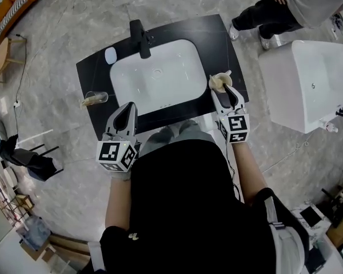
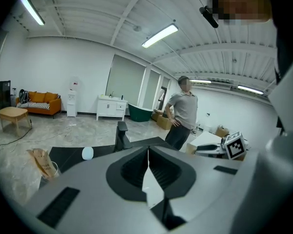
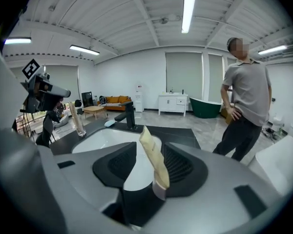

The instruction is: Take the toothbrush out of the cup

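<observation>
A clear cup (image 1: 95, 99) stands on the black counter (image 1: 94, 70) left of the basin, with a beige toothbrush-like stick inside; it also shows as the cup (image 2: 45, 163) and the cup (image 3: 78, 124). My left gripper (image 1: 127, 108) hovers at the counter's front edge, to the right of the cup, jaws shut and empty (image 2: 148, 151). My right gripper (image 1: 224, 88) is over the counter's right front corner. Its jaws stand open (image 3: 147, 149) around a cream toothbrush (image 3: 155, 161), which leans on the right-hand jaw only; the toothbrush (image 1: 219, 80) pokes out past the tips.
A white basin (image 1: 160, 76) fills the counter's middle, with a black tap (image 1: 140, 39) behind it and a pale oval object (image 1: 110, 55) beside that. A white tub (image 1: 308, 84) stands to the right. A person (image 1: 291, 4) stands beyond the counter. A dark chair (image 1: 28, 160) is at left.
</observation>
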`<state>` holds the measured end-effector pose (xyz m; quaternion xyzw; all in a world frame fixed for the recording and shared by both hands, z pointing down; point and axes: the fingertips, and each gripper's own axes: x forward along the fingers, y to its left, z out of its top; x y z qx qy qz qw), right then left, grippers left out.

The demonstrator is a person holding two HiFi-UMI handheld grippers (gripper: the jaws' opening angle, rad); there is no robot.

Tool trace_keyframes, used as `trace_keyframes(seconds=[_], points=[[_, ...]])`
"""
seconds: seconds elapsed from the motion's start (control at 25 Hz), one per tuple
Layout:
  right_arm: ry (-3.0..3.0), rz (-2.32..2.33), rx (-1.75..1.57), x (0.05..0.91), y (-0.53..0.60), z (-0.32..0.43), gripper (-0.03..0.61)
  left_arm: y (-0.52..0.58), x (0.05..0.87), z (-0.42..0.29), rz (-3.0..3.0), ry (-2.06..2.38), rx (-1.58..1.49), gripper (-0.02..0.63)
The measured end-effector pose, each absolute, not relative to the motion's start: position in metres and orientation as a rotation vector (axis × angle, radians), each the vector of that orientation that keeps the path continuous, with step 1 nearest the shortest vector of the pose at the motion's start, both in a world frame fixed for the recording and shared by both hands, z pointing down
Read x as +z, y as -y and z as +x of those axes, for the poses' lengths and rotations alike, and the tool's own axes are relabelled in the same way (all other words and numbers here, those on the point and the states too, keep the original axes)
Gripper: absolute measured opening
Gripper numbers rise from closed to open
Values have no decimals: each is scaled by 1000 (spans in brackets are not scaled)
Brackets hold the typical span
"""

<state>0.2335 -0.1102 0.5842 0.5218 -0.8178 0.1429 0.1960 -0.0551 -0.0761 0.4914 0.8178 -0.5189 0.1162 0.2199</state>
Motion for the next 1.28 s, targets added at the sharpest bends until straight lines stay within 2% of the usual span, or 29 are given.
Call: trace_keyframes(seconds=[0.36, 0.64, 0.8, 1.28], points=[[2260, 1328, 372, 619, 133, 225, 172, 61, 500, -60, 2154, 1542, 350, 23], [2237, 1344, 342, 623, 140, 226, 104, 53, 502, -65, 2113, 1581, 358, 23], [2216, 1343, 288, 619, 141, 229, 81, 53, 500, -67, 2111, 1586, 352, 23], [2199, 1402, 267, 573, 140, 235, 75, 57, 500, -73, 2160, 1549, 284, 23]])
